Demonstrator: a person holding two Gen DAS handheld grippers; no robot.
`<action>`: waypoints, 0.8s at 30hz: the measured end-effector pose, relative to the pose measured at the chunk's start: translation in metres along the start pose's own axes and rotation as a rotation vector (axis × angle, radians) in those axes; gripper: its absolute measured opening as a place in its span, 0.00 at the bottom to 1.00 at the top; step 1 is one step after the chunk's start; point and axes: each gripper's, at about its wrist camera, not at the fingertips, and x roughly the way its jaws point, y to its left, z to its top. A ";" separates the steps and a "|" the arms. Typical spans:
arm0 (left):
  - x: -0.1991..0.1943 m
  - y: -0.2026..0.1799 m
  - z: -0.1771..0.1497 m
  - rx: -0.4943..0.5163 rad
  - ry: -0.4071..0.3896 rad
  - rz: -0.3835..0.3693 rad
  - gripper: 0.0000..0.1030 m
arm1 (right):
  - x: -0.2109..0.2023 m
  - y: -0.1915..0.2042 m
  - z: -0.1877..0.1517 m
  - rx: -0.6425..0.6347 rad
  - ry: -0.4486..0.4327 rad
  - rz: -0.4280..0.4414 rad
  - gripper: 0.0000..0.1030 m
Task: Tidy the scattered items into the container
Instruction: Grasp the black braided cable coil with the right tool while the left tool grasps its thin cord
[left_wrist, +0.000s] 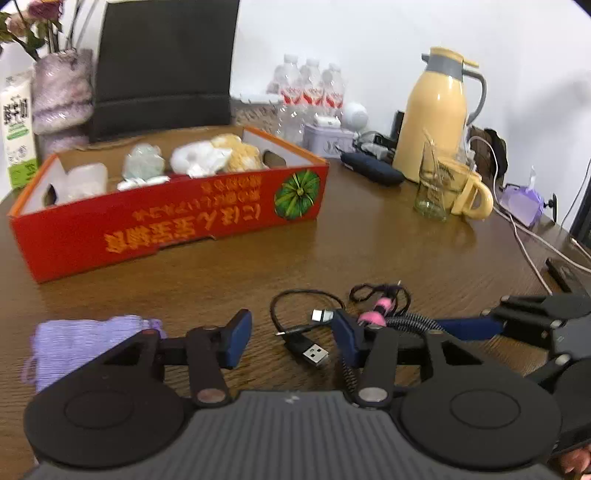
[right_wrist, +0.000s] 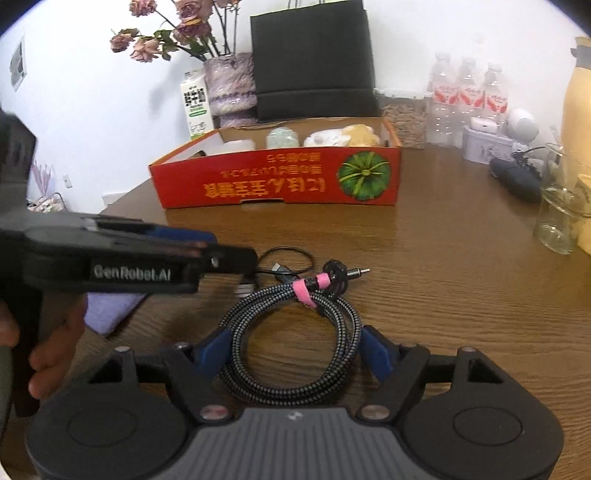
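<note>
A red cardboard box (left_wrist: 166, 225) (right_wrist: 280, 181) with several wrapped items in it stands at the back of the wooden table. A short black USB cable (left_wrist: 303, 332) (right_wrist: 284, 264) lies between the open fingers of my left gripper (left_wrist: 291, 338). A coiled braided cable (right_wrist: 295, 347) with a pink tie (right_wrist: 304, 290) (left_wrist: 376, 314) lies between the open fingers of my right gripper (right_wrist: 295, 354), untouched by the pads. A purple cloth (left_wrist: 81, 343) (right_wrist: 107, 310) lies at the left.
A yellow thermos (left_wrist: 439, 110), a glass (left_wrist: 436, 188) and a yellow mug (left_wrist: 472, 195) stand at the right. Water bottles (right_wrist: 465, 103), a black bag (right_wrist: 314, 62), a vase (right_wrist: 229, 88), a milk carton (right_wrist: 197, 105) and a dark case (left_wrist: 371, 168) are behind the box.
</note>
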 end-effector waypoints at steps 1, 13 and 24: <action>0.005 0.000 -0.001 -0.004 0.007 -0.008 0.45 | -0.001 -0.002 0.000 0.000 0.001 0.005 0.73; 0.000 -0.017 -0.010 0.075 -0.036 0.129 0.06 | -0.010 -0.011 -0.005 -0.011 0.004 -0.006 0.73; -0.067 -0.008 -0.013 -0.083 -0.113 0.188 0.06 | -0.028 -0.005 -0.020 0.009 -0.020 -0.009 0.72</action>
